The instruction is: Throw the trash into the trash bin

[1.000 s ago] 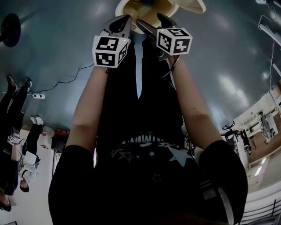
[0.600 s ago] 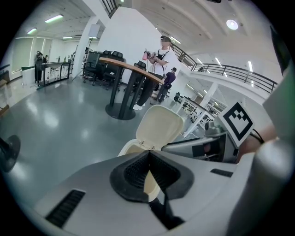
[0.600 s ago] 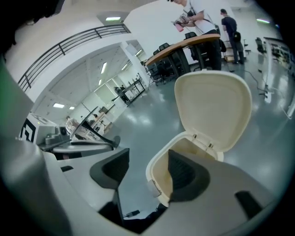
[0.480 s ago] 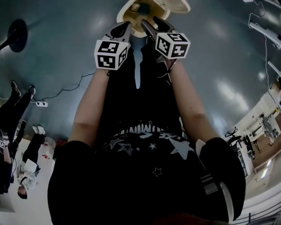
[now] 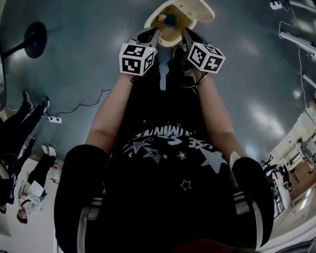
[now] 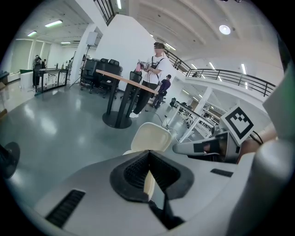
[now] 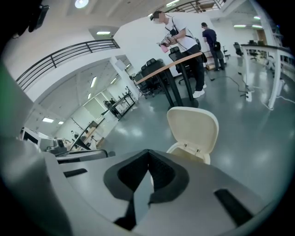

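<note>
floor (image 5: 84,54): glossy grey | on it: trash bin (image 5: 183,10), lid up; round table base (image 5: 35,33)

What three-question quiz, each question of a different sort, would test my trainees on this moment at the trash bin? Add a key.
1. True or false: the trash bin's lid stands open.
2. The right tongs are: A) wide open; B) shut on a bottle; C) shut with nothing between them.
3. Fill in: in the right gripper view, a person stands beyond the bin at a tall ____.
Key: 1 true; 2 C; 3 table.
</note>
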The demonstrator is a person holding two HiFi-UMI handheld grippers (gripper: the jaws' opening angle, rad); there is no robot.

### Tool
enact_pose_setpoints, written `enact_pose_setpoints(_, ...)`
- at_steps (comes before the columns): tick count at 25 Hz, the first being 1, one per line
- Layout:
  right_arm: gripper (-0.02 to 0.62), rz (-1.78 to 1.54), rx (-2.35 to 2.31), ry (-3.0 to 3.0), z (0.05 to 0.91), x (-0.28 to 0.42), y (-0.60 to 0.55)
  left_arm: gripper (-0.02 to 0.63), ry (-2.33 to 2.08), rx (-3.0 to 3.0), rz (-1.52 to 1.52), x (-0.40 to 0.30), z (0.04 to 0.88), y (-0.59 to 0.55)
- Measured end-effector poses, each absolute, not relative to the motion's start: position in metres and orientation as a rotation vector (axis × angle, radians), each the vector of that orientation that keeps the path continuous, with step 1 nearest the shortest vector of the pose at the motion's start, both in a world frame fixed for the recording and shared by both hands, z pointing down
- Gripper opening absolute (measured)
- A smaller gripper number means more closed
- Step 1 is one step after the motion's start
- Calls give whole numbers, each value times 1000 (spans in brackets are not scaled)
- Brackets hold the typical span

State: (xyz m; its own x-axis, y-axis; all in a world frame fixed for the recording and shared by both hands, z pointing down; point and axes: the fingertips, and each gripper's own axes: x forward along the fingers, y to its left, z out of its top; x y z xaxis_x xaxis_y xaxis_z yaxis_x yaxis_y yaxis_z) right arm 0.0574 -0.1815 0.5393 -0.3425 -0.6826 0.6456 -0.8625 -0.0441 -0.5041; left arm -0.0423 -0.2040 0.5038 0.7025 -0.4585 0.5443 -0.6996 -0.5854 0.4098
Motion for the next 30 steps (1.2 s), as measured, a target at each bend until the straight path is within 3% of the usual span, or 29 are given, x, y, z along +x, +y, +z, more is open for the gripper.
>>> enact_pose_setpoints(17, 6, 1167, 1543, -2211, 467, 56, -185, 11, -997, 2316, 416, -43, 436, -209)
enact_pose_setpoints(30, 6, 1226, 1500, -2290, 446, 105, -80, 11, -1097, 2332, 323, -16, 397, -113)
